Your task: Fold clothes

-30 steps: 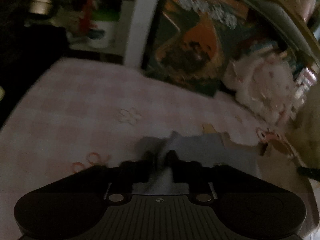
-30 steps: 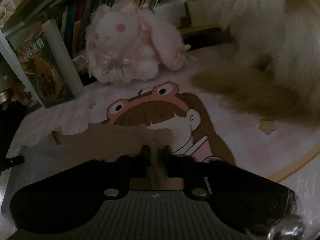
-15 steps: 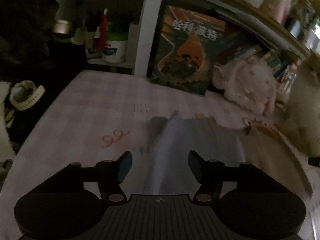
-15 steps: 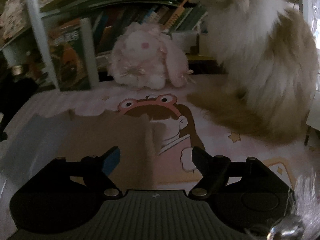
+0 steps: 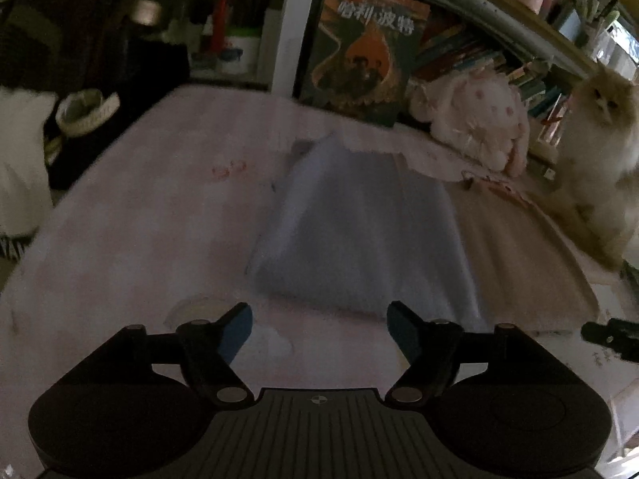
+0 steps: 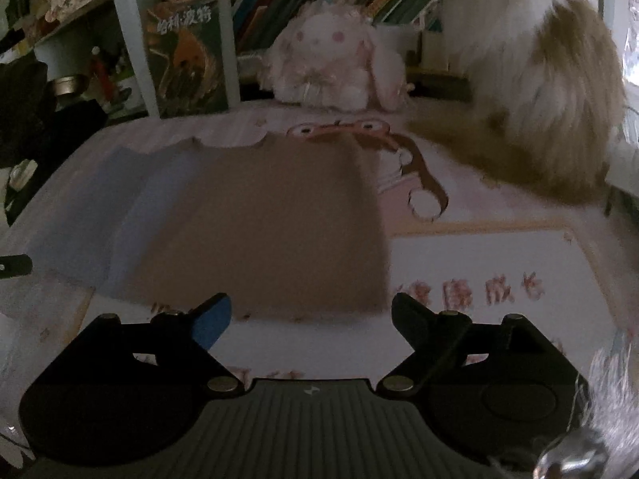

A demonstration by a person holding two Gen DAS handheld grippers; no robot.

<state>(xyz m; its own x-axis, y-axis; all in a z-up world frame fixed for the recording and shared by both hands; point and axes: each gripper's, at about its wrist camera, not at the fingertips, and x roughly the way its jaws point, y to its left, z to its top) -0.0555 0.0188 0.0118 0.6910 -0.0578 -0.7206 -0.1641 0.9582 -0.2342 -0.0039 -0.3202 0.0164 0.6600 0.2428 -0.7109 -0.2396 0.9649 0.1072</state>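
Both jaws have just been opening and now stand wide with nothing between them: the left hand-held gripper (image 5: 319, 325) hangs just short of the near edge of the blue part of the cloth (image 5: 359, 231), and the right hand-held gripper (image 6: 309, 319) just short of the near edge of the brown part (image 6: 271, 231). The garment lies flat on the pink bench (image 5: 139, 219), running from 12 toward 6 o'clock in each wrist view, blue at 9 o'clock of brown in the right view. The fold appears laid, so the step in hand looks like a clean release. To do it well, draw both grippers back level so no finger drags the hem, then check that the edges sit square. The cat (image 6: 539, 80) sitting at 2 o'clock, close to the cloth, could disturb it.
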